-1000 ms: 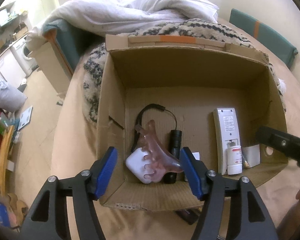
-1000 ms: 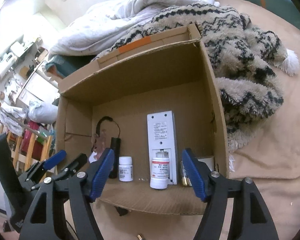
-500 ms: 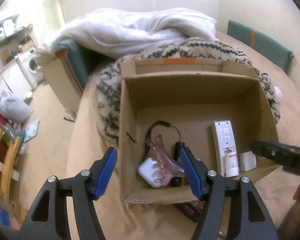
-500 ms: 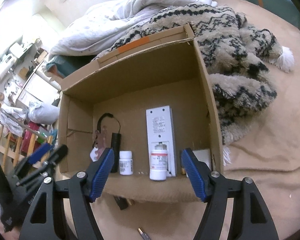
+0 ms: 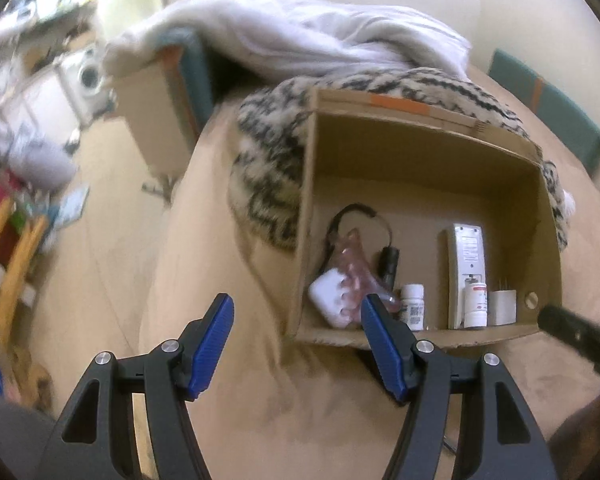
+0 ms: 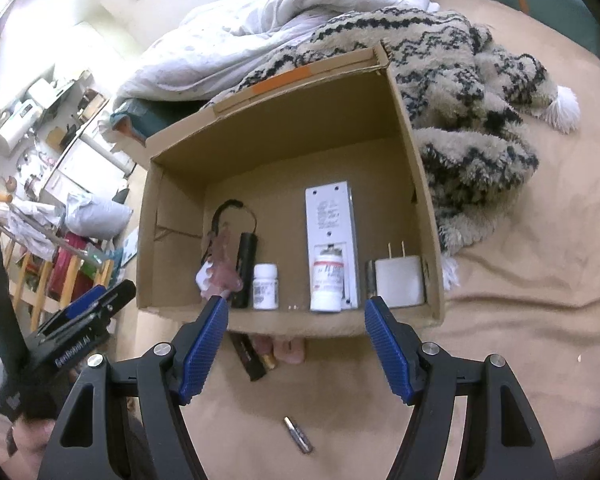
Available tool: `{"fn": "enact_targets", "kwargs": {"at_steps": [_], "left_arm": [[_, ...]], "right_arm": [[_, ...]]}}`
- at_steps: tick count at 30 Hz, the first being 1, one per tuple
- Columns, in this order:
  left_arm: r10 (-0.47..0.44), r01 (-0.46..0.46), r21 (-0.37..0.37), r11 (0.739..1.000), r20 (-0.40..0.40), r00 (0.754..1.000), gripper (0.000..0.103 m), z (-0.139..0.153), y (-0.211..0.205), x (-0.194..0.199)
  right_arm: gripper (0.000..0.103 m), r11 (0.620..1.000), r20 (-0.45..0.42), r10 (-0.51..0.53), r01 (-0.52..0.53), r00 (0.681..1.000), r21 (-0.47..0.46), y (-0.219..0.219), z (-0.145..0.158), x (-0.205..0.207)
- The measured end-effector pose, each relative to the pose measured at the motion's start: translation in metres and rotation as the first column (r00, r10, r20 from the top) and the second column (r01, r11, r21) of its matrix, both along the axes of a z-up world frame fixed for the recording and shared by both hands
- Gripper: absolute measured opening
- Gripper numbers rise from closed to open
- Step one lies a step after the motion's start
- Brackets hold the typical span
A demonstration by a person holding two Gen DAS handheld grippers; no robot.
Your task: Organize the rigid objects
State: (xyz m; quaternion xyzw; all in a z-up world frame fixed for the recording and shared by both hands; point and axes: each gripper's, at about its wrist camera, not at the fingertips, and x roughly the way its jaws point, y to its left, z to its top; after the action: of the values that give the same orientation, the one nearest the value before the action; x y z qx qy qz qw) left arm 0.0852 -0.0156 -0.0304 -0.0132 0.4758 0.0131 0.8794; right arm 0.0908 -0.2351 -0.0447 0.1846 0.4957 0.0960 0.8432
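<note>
While we look down from the left wrist, the left gripper [image 5: 296,340] hangs spread and empty over the tan bedcover [image 5: 220,360], short of the cardboard box [image 5: 420,152]. The box is brown, open-topped, with orange tape on its far flap. Along its near wall we count one white earbud case [image 5: 330,298], one pink claw-shaped piece [image 5: 358,270] lying over it, one black flashlight [image 5: 389,266] with a cord loop, one small white pill bottle [image 5: 413,306], one white remote [image 5: 464,264], one red-labelled bottle [image 5: 475,306] and one white plug adapter [image 5: 502,306]. A second ago the blue pads framed the case and flashlight; now the box sits farther off and to the right.

From the right wrist, the right gripper [image 6: 296,340] is likewise spread wide, pinching nothing, its pads level with the box's near rim. We count the same two bottles, the pill bottle [image 6: 265,286] and the red-labelled one [image 6: 327,284], plus the remote [image 6: 330,216], flashlight [image 6: 246,268] and adapter [image 6: 400,282]. Outside on the cover lie one dark stick-like item [image 6: 250,356], one pink object [image 6: 288,350] half hidden under the box edge, and one small metal battery [image 6: 299,435]. The last has come into view since a second ago. A patterned blanket [image 6: 460,80] lies beside the box.
</note>
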Motion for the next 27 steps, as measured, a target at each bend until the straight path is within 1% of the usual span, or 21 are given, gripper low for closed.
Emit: {"fn": "enact_targets", "kwargs": {"at_steps": [4,5,6,8,9,10,12,13,15,17,21,24,25,26,27], "left_arm": [[0.067,-0.073,-0.078,0.994,-0.082,0.994,0.063,-0.012,0.016,-0.007],[0.070,-0.080,-0.093,0.992,-0.101,0.992,0.063,-0.015,0.017,-0.010],[0.067,-0.079,-0.101,0.992,-0.120,0.991,0.063,-0.017,0.017,-0.013],[0.036,-0.047,-0.076,0.996,-0.134,0.990,0.063,-0.023,0.007,-0.023],[0.022,-0.034,-0.077,0.996,-0.147,0.989,0.063,-0.026,0.003,-0.025],[0.010,-0.028,-0.096,0.995,-0.184,0.983,0.063,-0.034,-0.001,-0.026],[0.023,-0.061,-0.141,0.988,-0.259,0.966,0.063,-0.051,-0.004,-0.023],[0.037,-0.084,-0.150,0.985,-0.293,0.955,0.063,-0.060,-0.007,-0.021],[0.032,-0.087,-0.145,0.986,-0.345,0.938,0.063,-0.073,-0.018,-0.014],[0.018,-0.085,-0.164,0.983,-0.372,0.928,0.063,-0.080,-0.025,-0.012],[0.048,-0.138,-0.185,0.973,-0.421,0.906,0.062,-0.098,-0.034,0.000],[0.076,-0.161,-0.154,0.975,-0.448,0.891,0.062,-0.111,-0.040,0.008],[0.072,-0.155,-0.140,0.978,-0.471,0.879,0.062,-0.117,-0.043,0.012],[0.068,-0.151,-0.134,0.979,-0.486,0.871,0.063,-0.122,-0.046,0.013],[0.060,-0.146,-0.141,0.979,-0.486,0.872,0.069,-0.124,-0.049,0.015]], "right_arm": [[0.074,1.000,-0.009,0.011,-0.011,1.000,0.000,0.006,-0.001,-0.006],[0.074,1.000,-0.013,0.009,-0.010,1.000,-0.001,0.007,-0.002,-0.009],[0.074,1.000,-0.022,0.006,-0.006,1.000,-0.005,0.007,-0.003,-0.011],[0.074,1.000,-0.051,-0.003,0.002,0.999,-0.001,0.007,-0.007,-0.017],[0.074,1.000,-0.072,-0.007,0.007,0.997,0.006,0.007,-0.011,-0.020],[0.074,1.000,-0.097,-0.013,0.014,0.995,0.009,0.007,-0.016,-0.023],[0.074,0.999,-0.161,-0.024,0.029,0.987,0.025,0.005,-0.028,-0.029],[0.074,0.999,-0.192,-0.027,0.034,0.981,0.035,0.005,-0.035,-0.030],[0.074,0.998,-0.242,-0.029,0.040,0.970,0.044,0.004,-0.046,-0.030],[0.074,0.997,-0.256,-0.040,0.055,0.966,0.049,0.000,-0.050,-0.029],[0.074,0.991,-0.263,-0.076,0.101,0.962,0.083,-0.010,-0.051,-0.026],[0.074,0.990,-0.264,-0.078,0.105,0.961,0.092,-0.010,-0.051,-0.026],[0.074,0.991,-0.264,-0.075,0.102,0.962,0.087,-0.009,-0.051,-0.025],[0.074,0.992,-0.264,-0.073,0.098,0.962,0.083,-0.009,-0.051,-0.025],[0.074,0.992,-0.267,-0.071,0.097,0.961,0.083,-0.009,-0.052,-0.023]]}}
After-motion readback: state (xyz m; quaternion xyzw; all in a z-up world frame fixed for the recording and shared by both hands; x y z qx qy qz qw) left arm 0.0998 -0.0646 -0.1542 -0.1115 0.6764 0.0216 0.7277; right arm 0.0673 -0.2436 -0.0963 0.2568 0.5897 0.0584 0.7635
